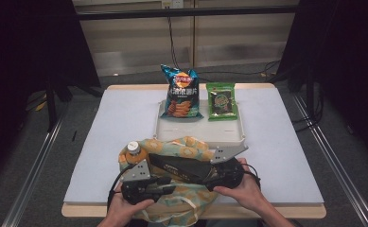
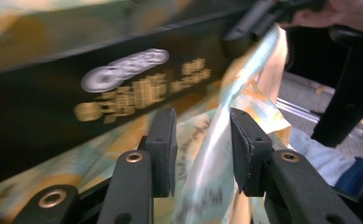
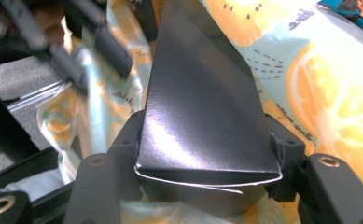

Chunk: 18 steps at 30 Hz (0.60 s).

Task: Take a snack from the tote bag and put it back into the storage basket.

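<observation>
The right gripper's (image 3: 207, 154) fingers (image 3: 286, 154) squeeze one end of the long black box (image 1: 184, 167). The left gripper's (image 2: 202, 154) fingers (image 2: 163, 149) stand apart, with the orange-print bag's (image 1: 191, 146) cloth between them. The box lies across the bag, near the tray (image 1: 198, 135). The bag is soft and floppy; grab its edge. The box is stiff and probably light. An orange bottle (image 1: 134, 153) pokes out.
</observation>
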Each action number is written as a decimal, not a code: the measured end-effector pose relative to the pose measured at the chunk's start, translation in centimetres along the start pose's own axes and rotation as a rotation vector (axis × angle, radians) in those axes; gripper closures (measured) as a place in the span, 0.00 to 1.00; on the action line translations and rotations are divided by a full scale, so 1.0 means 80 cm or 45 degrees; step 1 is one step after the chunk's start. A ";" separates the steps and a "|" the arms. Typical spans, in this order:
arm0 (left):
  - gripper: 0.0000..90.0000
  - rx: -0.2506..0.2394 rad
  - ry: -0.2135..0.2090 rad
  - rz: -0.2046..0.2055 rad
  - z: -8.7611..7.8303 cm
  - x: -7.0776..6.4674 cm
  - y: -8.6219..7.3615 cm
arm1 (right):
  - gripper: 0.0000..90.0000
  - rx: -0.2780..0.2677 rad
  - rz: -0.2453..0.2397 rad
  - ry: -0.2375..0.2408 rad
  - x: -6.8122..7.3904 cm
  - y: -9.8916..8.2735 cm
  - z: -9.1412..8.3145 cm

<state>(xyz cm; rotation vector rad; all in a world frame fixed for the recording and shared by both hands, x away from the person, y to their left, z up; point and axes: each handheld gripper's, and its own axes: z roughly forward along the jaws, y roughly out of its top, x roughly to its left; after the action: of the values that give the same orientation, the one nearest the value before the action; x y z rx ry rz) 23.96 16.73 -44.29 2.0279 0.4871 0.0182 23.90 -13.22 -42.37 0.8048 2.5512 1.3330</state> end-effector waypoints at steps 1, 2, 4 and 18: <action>0.71 -0.006 0.002 0.000 -0.003 0.002 0.000 | 0.48 -0.003 -0.006 0.013 0.000 -0.001 -0.002; 0.72 0.001 0.010 0.007 -0.005 0.004 0.000 | 0.48 -0.005 -0.008 0.013 0.001 -0.002 -0.005; 0.72 -0.006 0.020 -0.009 -0.008 0.006 0.000 | 0.48 -0.013 -0.004 0.011 0.000 -0.003 -0.009; 0.70 -0.026 0.071 -0.026 -0.019 0.017 -0.004 | 0.48 -0.149 -0.068 0.087 0.003 0.008 -0.033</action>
<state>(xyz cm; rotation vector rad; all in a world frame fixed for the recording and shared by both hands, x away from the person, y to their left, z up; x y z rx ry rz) 24.74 18.60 -44.07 2.0064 0.5410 0.0673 22.97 -14.70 -40.24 0.6764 2.4978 1.5017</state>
